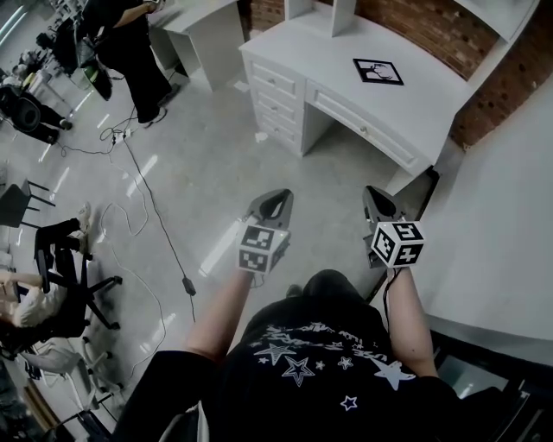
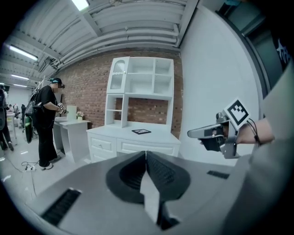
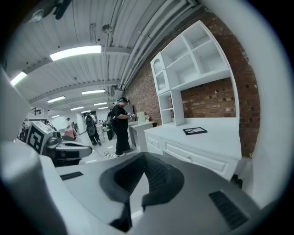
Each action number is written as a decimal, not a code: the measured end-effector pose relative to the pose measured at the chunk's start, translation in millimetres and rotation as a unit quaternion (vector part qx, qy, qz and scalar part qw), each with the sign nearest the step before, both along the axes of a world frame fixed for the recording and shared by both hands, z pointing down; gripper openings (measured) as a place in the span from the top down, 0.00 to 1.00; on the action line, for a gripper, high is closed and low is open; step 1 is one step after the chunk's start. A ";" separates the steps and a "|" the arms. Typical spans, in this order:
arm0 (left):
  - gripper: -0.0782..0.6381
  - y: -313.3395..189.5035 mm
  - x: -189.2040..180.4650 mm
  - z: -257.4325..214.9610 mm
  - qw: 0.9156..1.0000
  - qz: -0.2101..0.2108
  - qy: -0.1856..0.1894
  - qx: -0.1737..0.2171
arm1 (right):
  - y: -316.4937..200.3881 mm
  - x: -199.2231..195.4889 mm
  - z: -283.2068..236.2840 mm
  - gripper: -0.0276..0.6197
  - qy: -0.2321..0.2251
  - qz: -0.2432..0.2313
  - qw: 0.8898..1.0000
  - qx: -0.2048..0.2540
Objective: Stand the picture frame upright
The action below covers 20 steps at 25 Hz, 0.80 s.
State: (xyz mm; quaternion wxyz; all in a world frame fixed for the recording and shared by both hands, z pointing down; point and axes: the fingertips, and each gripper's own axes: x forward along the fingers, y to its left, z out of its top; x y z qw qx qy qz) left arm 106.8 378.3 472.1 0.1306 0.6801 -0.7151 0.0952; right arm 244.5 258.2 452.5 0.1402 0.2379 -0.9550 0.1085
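Note:
A black picture frame lies flat on the white desk, also seen small in the left gripper view as the frame and in the right gripper view as the frame. Both grippers are held in the air well short of the desk, over the floor. My left gripper is shut with nothing in it, its jaws meeting at the tip. My right gripper is shut and empty too, tip. The right gripper shows in the left gripper view.
The desk carries a white shelf hutch against a brick wall. A white wall runs along the right. A person in black stands by a second white desk at the left. Cables and office chairs lie on the floor.

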 end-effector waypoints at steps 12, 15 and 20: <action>0.87 -29.5 -19.7 13.7 1.000 -0.021 0.005 -0.023 | -49.1 0.3 11.9 0.93 -0.035 0.024 0.999 -0.010; 0.87 -51.3 -32.2 14.1 0.999 -0.032 0.000 -0.024 | -78.8 -10.8 20.8 0.93 -0.043 0.028 0.998 -0.027; 0.87 -93.2 -54.5 9.2 0.999 -0.043 -0.002 -0.025 | -123.7 -37.1 28.5 0.93 -0.039 0.015 0.999 -0.032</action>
